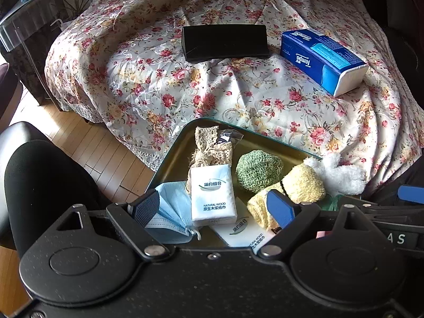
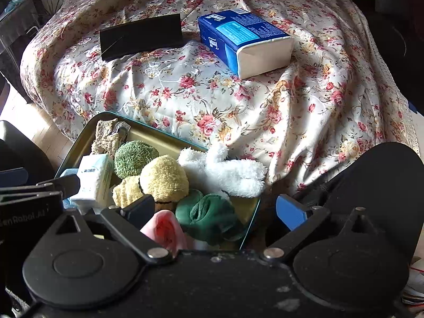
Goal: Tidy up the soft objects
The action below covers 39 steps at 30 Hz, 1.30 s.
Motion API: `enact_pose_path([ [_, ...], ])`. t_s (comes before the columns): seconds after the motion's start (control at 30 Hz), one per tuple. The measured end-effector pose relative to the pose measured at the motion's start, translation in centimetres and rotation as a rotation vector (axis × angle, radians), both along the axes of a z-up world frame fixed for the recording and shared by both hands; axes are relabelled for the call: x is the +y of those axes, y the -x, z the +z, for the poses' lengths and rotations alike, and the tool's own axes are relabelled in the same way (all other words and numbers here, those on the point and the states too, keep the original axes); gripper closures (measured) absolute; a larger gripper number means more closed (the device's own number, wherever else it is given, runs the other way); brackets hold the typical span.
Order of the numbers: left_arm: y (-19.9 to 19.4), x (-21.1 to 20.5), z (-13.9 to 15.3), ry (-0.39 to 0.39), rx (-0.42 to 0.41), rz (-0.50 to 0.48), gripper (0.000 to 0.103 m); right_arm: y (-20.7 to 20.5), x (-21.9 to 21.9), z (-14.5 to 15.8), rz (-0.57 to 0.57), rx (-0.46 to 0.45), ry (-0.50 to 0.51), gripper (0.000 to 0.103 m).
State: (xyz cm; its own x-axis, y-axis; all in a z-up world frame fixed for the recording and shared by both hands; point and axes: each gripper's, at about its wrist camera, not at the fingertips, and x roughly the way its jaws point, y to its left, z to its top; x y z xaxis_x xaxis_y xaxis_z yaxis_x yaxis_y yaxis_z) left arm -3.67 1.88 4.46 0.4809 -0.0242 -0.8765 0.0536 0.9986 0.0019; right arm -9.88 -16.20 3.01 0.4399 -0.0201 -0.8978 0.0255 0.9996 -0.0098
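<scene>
left tongs [image 1: 213, 209]: fingers spread wide, nothing between them, hovering low over the near end of the tin tray [image 1: 172, 159]. right tongs [image 2: 216, 210]: also spread apart and empty, poised over the tray's near right corner.

directly under the left tongs lie a blue face mask [image 1: 169, 212] and a small white tissue packet [image 1: 213, 193], with a second packet [image 1: 243, 232] flat beneath it. just beyond — a rolled yellow cloth [image 1: 299, 188], a green knitted scrubber [image 1: 258, 172] and a scrap of beige lace [image 1: 209, 145] toward the far end. under the right tongs sit a dark green cloth [image 2: 209, 217] and a pink cloth [image 2: 167, 229], the latter partly hidden by the tool body. a white fluffy item [image 2: 225, 169] hangs over the tray's right rim onto the floral bedcover [image 2: 265, 106].

further out on the bed, well apart from the tray: a black box [image 1: 225, 42] and a blue tissue pack [image 1: 323, 58], side by side.

judgement: the soft things are already gathered in the tray and neither tool holds anything, so this looks like a late stage — either choosing a remaining piece or finishing. the white fluffy item is the obvious loose end. the next move would call for the right tongs to close on its overhanging part and draw it inside the rim; being limp, it may drag or snag on the edge.
</scene>
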Motion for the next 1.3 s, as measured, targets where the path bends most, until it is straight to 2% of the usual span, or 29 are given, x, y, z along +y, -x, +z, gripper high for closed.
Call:
enact_pose_path([
  [0.13,0.2,-0.4,0.0,-0.014,0.008,-0.002,0.018,0.0,-0.2,0.1,-0.020,-0.004,0.000,0.001],
  [0.67,0.2,-1.1,-0.8,-0.039,0.083,0.003,0.016,-0.5,-0.7,-1.0,-0.062,0.031,-0.019,0.001],
  [1.3,0.0,-1.1,-1.1,-0.034,0.092,-0.004,0.017,-0.7,-0.8,-1.4,-0.078,0.055,-0.021,0.001],
])
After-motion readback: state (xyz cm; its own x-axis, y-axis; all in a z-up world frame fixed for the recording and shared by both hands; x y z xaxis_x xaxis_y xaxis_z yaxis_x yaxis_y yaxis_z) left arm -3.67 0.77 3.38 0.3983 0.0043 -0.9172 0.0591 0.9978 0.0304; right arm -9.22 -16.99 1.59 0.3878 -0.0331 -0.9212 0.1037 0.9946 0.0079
